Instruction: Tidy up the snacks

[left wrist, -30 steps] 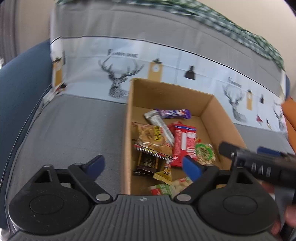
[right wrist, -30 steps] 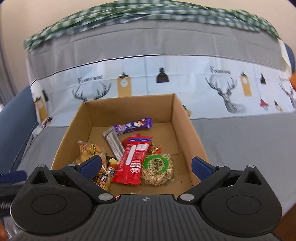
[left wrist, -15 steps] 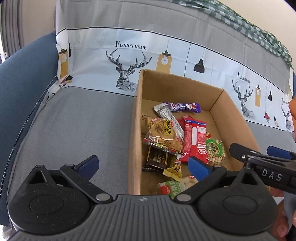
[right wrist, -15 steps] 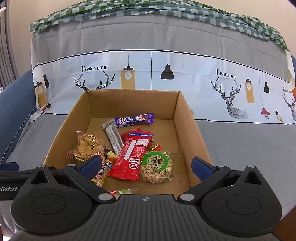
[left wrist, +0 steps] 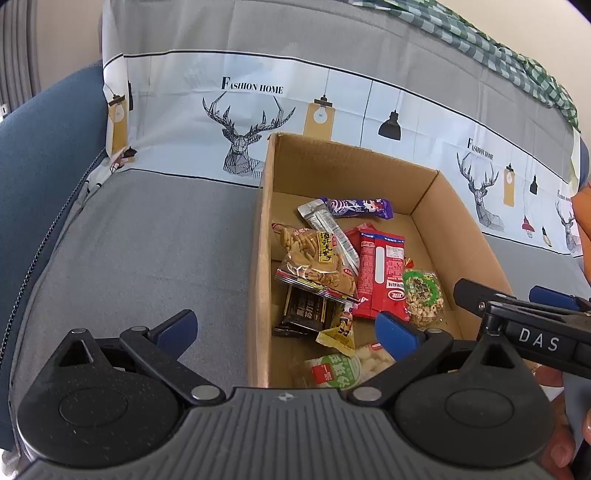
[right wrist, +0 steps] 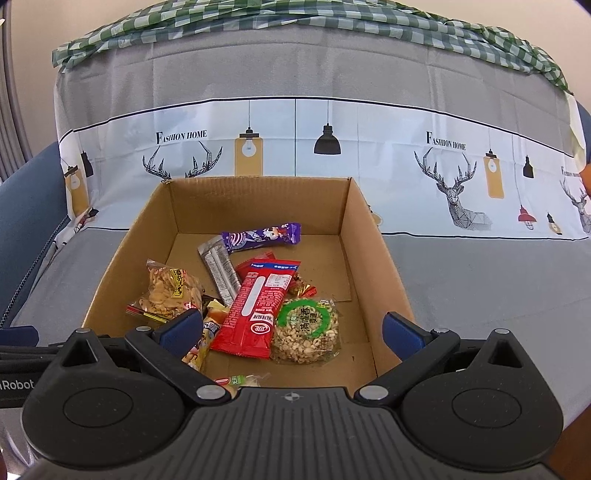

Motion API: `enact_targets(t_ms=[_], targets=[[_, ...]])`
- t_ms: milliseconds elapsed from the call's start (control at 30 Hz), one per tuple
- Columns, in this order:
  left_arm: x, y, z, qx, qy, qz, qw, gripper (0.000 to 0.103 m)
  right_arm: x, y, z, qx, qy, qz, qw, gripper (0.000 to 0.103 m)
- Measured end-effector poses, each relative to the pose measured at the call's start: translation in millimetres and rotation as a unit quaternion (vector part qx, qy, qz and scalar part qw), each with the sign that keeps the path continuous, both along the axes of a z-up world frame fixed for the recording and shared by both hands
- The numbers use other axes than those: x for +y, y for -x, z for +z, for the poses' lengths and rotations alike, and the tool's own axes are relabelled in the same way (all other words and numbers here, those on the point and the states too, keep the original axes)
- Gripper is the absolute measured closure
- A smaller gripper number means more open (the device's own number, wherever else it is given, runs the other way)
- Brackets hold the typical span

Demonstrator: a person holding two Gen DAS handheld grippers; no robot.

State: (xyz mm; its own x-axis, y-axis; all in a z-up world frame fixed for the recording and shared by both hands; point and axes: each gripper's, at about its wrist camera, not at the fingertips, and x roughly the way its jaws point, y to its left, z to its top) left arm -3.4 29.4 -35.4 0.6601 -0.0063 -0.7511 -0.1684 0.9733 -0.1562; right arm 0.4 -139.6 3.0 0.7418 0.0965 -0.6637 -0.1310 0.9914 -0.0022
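Note:
An open cardboard box [right wrist: 373,236] [left wrist: 264,240] sits on a grey sofa seat and holds several snacks: a red packet [right wrist: 255,306] [left wrist: 380,273], a round peanut pack with a green label [right wrist: 304,330] [left wrist: 423,295], a purple bar [right wrist: 262,236] [left wrist: 358,207], a silver bar [right wrist: 219,269], a clear bag of crackers [right wrist: 168,291] [left wrist: 314,258] and a dark packet [left wrist: 304,312]. My left gripper [left wrist: 284,330] is open and empty over the box's near left wall. My right gripper [right wrist: 291,328] is open and empty over the box's near edge; it also shows in the left wrist view [left wrist: 524,317].
The sofa back carries a cover printed with deer and lamps [right wrist: 295,147], with a green checked cloth [right wrist: 295,14] on top. A blue armrest [left wrist: 33,155] stands at the left. Grey seat [left wrist: 147,251] lies left of the box and more [right wrist: 480,280] right of it.
Both grippers have drawn back and steadied, so the box sits lower and larger in each view. Both stay open and empty. The snacks have not moved.

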Motion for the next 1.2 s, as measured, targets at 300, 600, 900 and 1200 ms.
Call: enact_targets(t_ms=[300,600,900,1200], targets=[[-0.3,-1.0,-3.2,0.008,0.01,-0.002,0.9999,0.001,0.2,-0.5,-1.1,0.002,0.004,0.0,1.0,0.001],[-1.6,-1.5,-3.7,0.006,0.008,-0.003,0.9999,0.001,-1.2,-1.1,-1.2,0.002,0.005,0.0,1.0,0.001],[-2.7,-1.3,-4.5,0.007,0.008,-0.005,0.9999,0.001,-1.9,-0.9,-1.2,0.004,0.004,0.0,1.0,0.001],[-3.8,-1.2,-4.1,0.007,0.009,-0.009,0.9999,0.001,-2.6,-0.5,-2.0,0.004,0.003,-0.001,1.0,0.001]])
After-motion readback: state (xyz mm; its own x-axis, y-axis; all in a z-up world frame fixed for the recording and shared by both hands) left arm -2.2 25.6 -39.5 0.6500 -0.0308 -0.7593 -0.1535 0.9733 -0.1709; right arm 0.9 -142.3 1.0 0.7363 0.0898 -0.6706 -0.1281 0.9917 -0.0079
